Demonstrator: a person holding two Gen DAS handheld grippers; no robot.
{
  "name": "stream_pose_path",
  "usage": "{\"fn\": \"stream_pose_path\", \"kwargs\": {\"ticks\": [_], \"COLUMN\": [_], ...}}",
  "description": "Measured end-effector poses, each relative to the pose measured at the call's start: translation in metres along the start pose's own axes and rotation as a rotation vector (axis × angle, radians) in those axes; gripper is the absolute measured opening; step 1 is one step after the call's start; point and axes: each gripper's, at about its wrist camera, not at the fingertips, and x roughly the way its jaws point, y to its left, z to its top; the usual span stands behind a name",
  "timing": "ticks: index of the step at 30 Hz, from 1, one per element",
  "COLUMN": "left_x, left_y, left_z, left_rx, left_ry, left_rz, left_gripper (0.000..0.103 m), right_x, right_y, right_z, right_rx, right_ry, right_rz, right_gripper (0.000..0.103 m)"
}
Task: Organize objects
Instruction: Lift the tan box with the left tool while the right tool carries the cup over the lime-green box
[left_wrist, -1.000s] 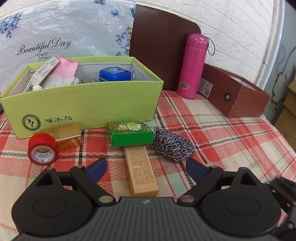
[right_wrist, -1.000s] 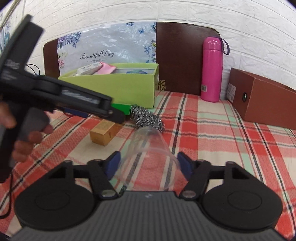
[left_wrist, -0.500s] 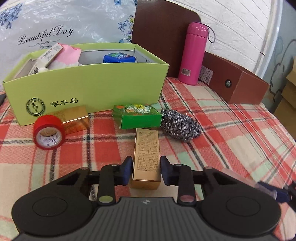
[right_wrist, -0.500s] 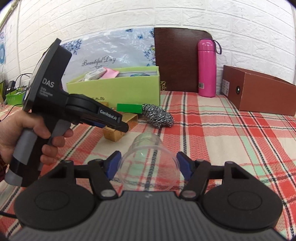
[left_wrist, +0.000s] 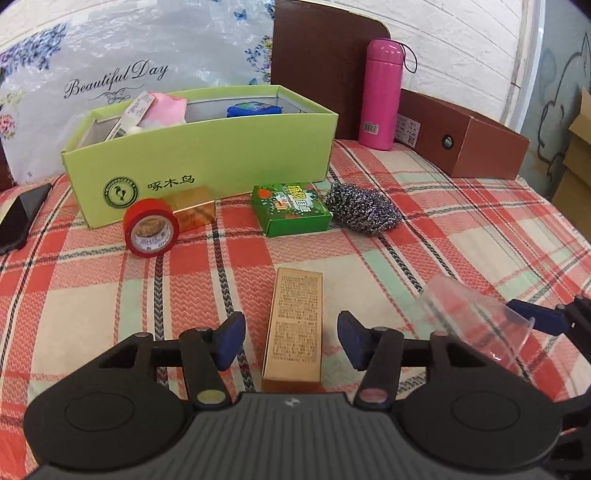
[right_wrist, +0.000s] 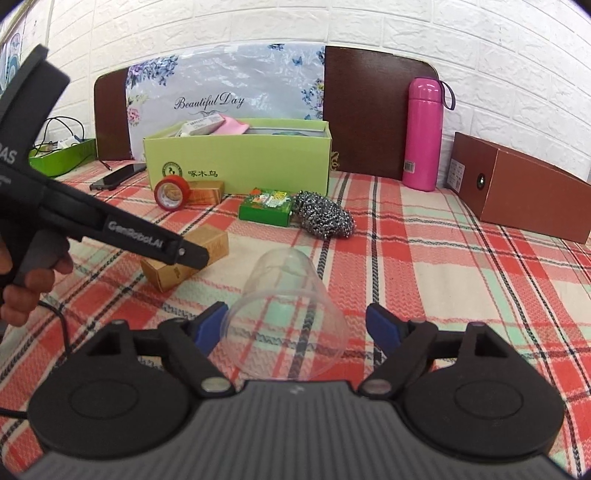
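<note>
My left jaws (left_wrist: 291, 338) have just been opening and now stand released, one blue pad on each side of the tan box (left_wrist: 295, 328) with a gap on both sides; the box lies flat on the plaid cloth (left_wrist: 461, 236), its long side running away from me. My right jaws (right_wrist: 295, 326) have just been opening too and are released around the clear cup (right_wrist: 286, 328), which lies on its side on the cloth with its wide mouth toward me; the left pad sits just beside the rim and the right pad stands clear of it. In the right view my left gripper reaches in from the left, gripped by a hand (right_wrist: 22, 280), its tip over the tan box. Beyond the tan box lie a small green box (left_wrist: 291, 208) and, touching its right end, a steel scourer (left_wrist: 364, 212). To the left a red tape roll (left_wrist: 151, 227) stands on edge against a gold box (left_wrist: 194, 208). Behind these sits the open lime bin (left_wrist: 207, 158), holding a blue tin (left_wrist: 255, 109), something pink and a white tube. A pink flask (left_wrist: 380, 94) stands upright to the right of the bin, next to a brown box (left_wrist: 465, 140). A phone (left_wrist: 20, 218) lies at the far left.
</note>
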Motion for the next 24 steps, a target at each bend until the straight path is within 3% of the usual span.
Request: {"fn": "stream_pose_path", "kwargs": {"ticks": [5, 8, 10, 11, 13, 24], "left_x": [0.006, 0.008, 0.008, 0.008, 0.008, -0.025], "left_y": [0.003, 0.003, 0.004, 0.004, 0.006, 0.019], "left_z": [0.001, 0.0, 0.0, 0.0, 0.001, 0.019], "left_rx": [-0.016, -0.008, -0.008, -0.006, -0.012, -0.055], "left_ry": [0.026, 0.025, 0.024, 0.026, 0.028, -0.035], "left_rz": [-0.022, -0.009, -0.016, -0.019, -0.032, -0.082], "left_gripper": [0.054, 0.054, 0.046, 0.036, 0.033, 0.032], "right_x": [0.006, 0.011, 0.012, 0.011, 0.011, 0.006], "right_y": [0.008, 0.008, 0.006, 0.006, 0.005, 0.006], "right_z": [0.001, 0.002, 0.002, 0.002, 0.002, 0.04], "right_rx": [-0.024, -0.011, 0.003, 0.01, 0.018, 0.012], "right_ry": [0.018, 0.043, 0.052, 0.054, 0.06, -0.017], "right_rz": [-0.001, 0.007, 0.003, 0.003, 0.008, 0.067], "right_gripper": [0.08, 0.066, 0.066, 0.066, 0.066, 0.065]}}
